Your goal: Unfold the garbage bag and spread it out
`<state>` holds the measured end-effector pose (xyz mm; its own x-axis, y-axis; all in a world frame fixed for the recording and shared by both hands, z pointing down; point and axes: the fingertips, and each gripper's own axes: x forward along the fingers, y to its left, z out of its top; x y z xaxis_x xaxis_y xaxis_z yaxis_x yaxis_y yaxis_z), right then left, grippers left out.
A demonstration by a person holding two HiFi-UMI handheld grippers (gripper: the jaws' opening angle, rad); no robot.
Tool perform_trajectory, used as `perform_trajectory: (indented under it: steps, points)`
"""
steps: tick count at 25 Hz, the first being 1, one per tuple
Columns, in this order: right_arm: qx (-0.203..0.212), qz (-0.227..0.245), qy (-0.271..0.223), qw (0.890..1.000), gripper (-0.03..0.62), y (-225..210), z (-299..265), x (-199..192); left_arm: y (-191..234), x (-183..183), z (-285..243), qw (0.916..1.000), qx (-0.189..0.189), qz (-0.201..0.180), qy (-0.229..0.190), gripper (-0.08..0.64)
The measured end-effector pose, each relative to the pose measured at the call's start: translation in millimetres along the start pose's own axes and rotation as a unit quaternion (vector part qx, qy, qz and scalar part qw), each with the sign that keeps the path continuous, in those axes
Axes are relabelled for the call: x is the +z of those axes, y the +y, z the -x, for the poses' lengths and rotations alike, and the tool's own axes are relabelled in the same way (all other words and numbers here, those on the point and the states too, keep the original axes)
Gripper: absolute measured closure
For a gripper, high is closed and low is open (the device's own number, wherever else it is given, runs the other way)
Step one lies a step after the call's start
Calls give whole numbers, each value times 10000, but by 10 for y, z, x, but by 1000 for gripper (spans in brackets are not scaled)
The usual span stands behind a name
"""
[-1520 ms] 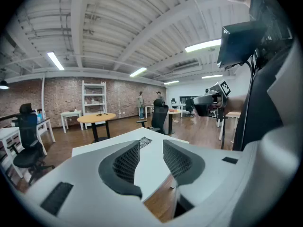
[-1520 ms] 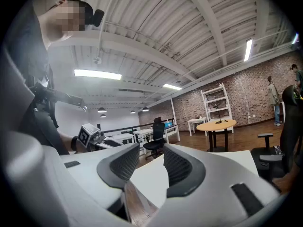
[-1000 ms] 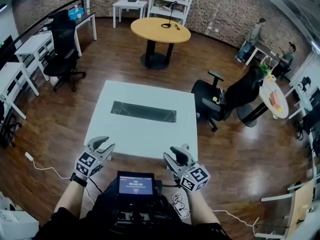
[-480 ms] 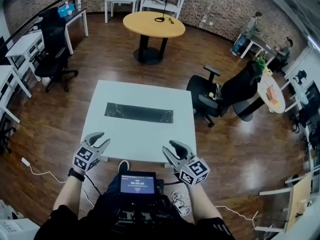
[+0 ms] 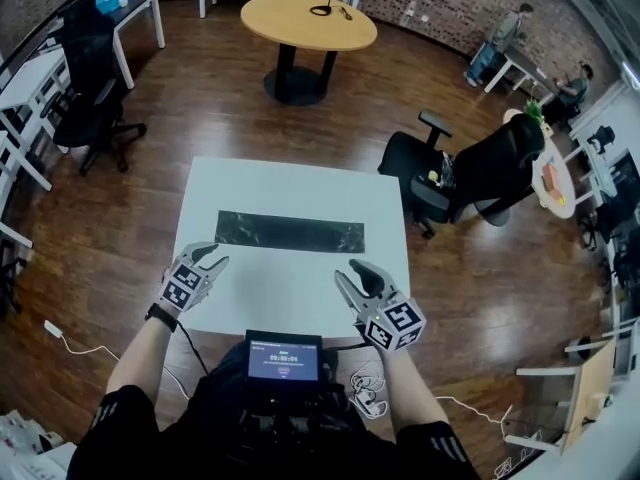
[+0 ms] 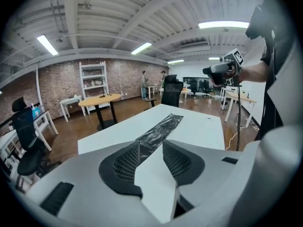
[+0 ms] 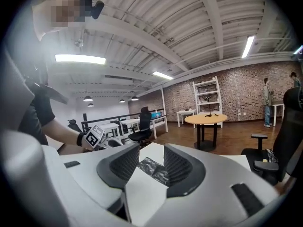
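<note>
While both claws hung over the near half of a square white table (image 5: 290, 183), a black garbage bag (image 5: 290, 232) lay across its middle. The bag was folded flat into a long, narrow, crinkled strip that ran from left to right. It was closed up on itself, and its mouth could not be made out.

The left claw (image 5: 210, 258) was near the strip's left end and apart from it. In the left gripper view its two dark ribbed pads stood apart with nothing between them. Only the table top and the strip, stretching away, showed through the gap.

The right claw (image 5: 353, 273) was near the strip's right end, also clear of it. Its jaws were parted too and gripped nothing, and the bag's crumpled end lay just beyond the gap.

A small lit screen (image 5: 285, 356) sat at the person's chest. Beyond the white table, on a dark wooden floor (image 5: 200, 128), stood a round wooden table (image 5: 308, 20) and a black office chair (image 5: 470, 173).
</note>
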<state>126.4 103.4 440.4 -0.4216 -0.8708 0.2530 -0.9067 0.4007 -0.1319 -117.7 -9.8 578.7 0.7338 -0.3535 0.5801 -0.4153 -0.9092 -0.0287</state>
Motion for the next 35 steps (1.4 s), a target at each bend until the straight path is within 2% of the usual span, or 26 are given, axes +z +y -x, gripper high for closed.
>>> perform_trajectory:
  steps: [8,14,22,26,30,35]
  points:
    - [-391,46,131,9991,410,-323,-898,146,518,-349,-724,9931,-701,-668,666,401]
    - [-347,62,446,9984,410,-387,-1341,70,677,-684,-1109,9850,-981,-789,1182,402]
    - [-51,136,816,9966,410,-419,-1917,-87,747,-966,-1354,9733,-1283,-1057,1581,402]
    - [149,177,1074,9939,410,-425,-2146,-222,749,-1059,-1427,9695,-1403,-994,1748,402]
    - [345,370,1470,9878,410,-441,-2366,-480,772,-1204,-1453,9637,-1445,-984,2016,401]
    - [683,543,1865,9786,410,-363,-2578,-756,762,-1262,-1468,9625,-1502,-939,2056,414]
